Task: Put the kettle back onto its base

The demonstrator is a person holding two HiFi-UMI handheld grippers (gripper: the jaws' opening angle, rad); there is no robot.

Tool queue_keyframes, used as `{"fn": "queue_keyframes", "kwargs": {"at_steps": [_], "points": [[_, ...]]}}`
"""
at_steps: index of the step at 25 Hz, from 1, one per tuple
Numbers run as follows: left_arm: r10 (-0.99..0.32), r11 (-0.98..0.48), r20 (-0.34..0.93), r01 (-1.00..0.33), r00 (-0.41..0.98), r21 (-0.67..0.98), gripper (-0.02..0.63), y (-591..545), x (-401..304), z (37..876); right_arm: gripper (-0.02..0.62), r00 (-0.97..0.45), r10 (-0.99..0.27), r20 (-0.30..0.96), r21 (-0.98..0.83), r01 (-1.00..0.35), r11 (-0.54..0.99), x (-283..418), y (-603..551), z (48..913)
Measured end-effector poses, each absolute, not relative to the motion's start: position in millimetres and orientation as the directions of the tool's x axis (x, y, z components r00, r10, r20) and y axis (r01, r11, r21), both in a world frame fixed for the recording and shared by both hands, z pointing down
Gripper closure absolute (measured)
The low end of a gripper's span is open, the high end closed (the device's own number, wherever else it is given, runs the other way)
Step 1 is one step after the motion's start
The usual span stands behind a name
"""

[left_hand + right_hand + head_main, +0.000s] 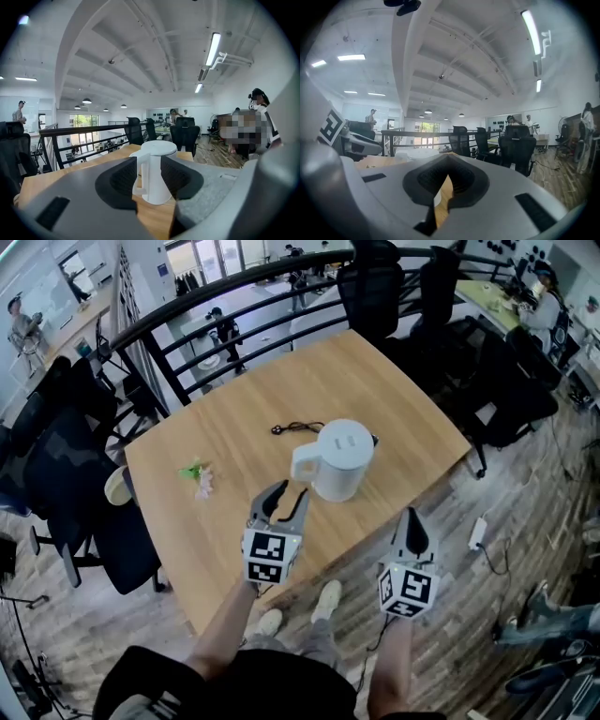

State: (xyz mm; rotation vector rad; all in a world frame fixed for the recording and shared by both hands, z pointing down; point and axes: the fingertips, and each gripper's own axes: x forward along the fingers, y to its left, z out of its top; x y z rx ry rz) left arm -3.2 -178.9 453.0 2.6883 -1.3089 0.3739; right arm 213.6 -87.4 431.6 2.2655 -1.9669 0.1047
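Note:
A white kettle [339, 461] stands upright on the wooden table [234, 437], its handle [302, 465] turned towards me. A black cord with a plug [292, 428] lies just behind it; whether a base sits under the kettle I cannot tell. My left gripper [289, 497] is open just short of the handle, with nothing between its jaws. In the left gripper view the kettle [157, 171] shows through the gap, apart from the pads. My right gripper [412, 517] hangs past the table's near edge, right of the kettle, jaws shut and empty. The right gripper view shows the kettle's lid [415, 153].
A small green and pink object [198, 471] lies left of the kettle. Black office chairs [70, 474] stand at the table's left and far sides, in front of a black railing [225, 310]. A white adapter with a cable [478, 532] lies on the wooden floor to the right.

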Motion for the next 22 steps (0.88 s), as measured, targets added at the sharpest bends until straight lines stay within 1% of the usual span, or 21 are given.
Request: {"fn": "queue_keyframes", "kwargs": {"at_steps": [6, 13, 22], "points": [[-0.725, -0.663, 0.249, -0.749, 0.643, 0.005, 0.479, -155, -10, 428, 0.597, 0.183, -0.977, 0.106, 0.059, -0.982, -0.177, 198, -58, 402], [-0.679, -0.715, 0.241, -0.699, 0.694, -0.001, 0.503, -126, -17, 415, 0.597, 0.224, -0.972, 0.073, 0.079, -0.973, -0.218, 182, -23, 390], [-0.626, -0.768, 0.209, -0.641, 0.751, 0.005, 0.535, -88, -26, 397, 0.597, 0.259, -0.963, 0.078, 0.082, -0.964, -0.253, 153, 19, 385]]}}
